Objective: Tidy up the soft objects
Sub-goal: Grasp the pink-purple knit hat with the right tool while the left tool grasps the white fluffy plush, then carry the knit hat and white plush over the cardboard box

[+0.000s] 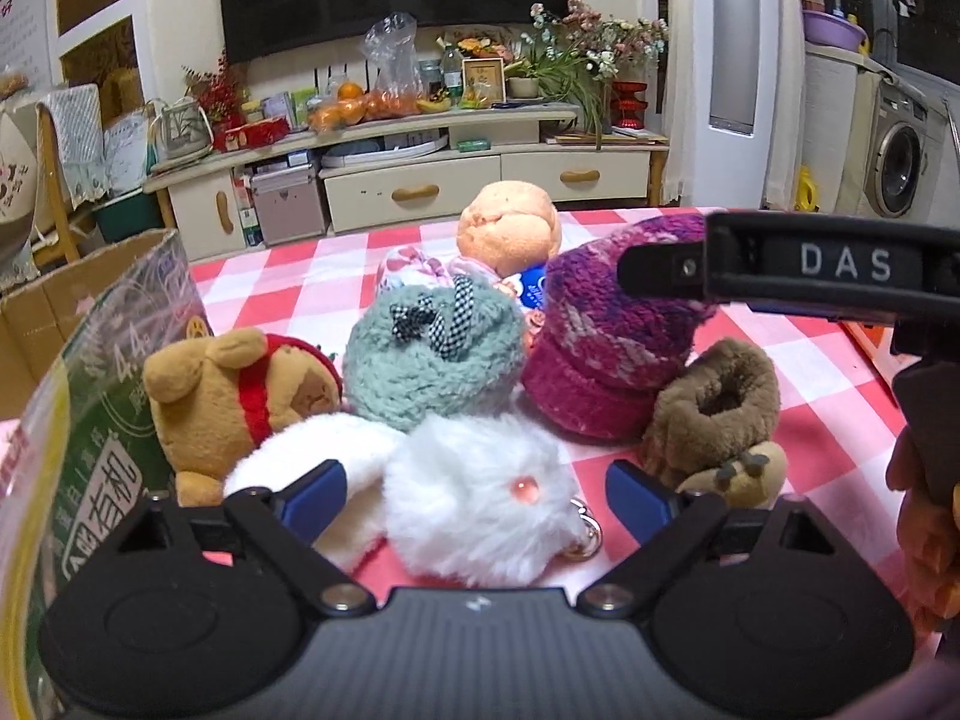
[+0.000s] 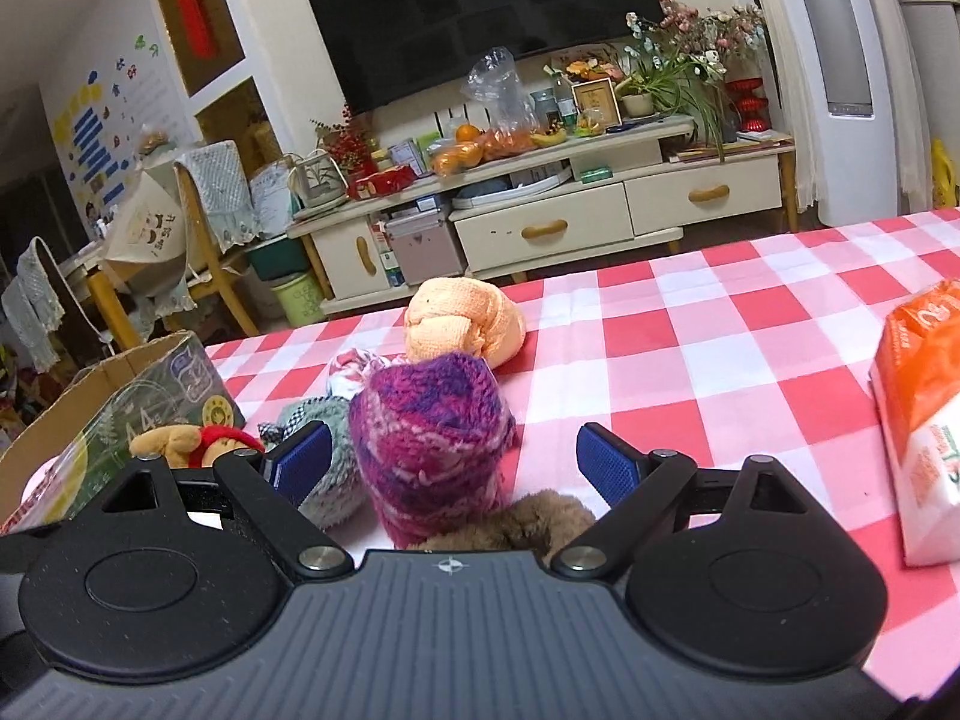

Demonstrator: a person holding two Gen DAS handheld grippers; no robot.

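While both grippers stand wide with nothing held, here's the layout, big to small.

Counter (image 1: 798, 420): checked cloth, soft things bunched near its left edge, probably so they sit next to the box.

Box (image 1: 90, 312): cardboard, at 9 o'clock of the pile, flaps up. Inside not visible from either camera, so can't tell what's in it. Likely the drop target.

Tissue pack (image 2: 918, 420): orange and white, at 3 o'clock in the right wrist view, well apart from the pile.

Purple hat (image 1: 606, 354): upright at 1 o'clock of the pile. Right gripper (image 2: 453, 462) straddles it, pads clear of both sides, no contact. Lined up for a pinch, I'd say.

Green hat (image 1: 432, 354): just left of the purple hat, touching it.

Orange cloth (image 1: 510, 225): balled up at 12 o'clock, farthest back.

Bear (image 1: 228, 402): at 9 o'clock, red scarf, just beside the box.

White plush (image 1: 480, 504): nearest at 6 o'clock, between the left gripper's pads. Left gripper (image 1: 477, 492) brackets it; can't tell whether the left pad brushes the fur, and no squeeze shows.

Brown plush (image 1: 720, 414): at 4 o'clock, against the purple hat's base.

Best guess: two picks being set up, one per hand.
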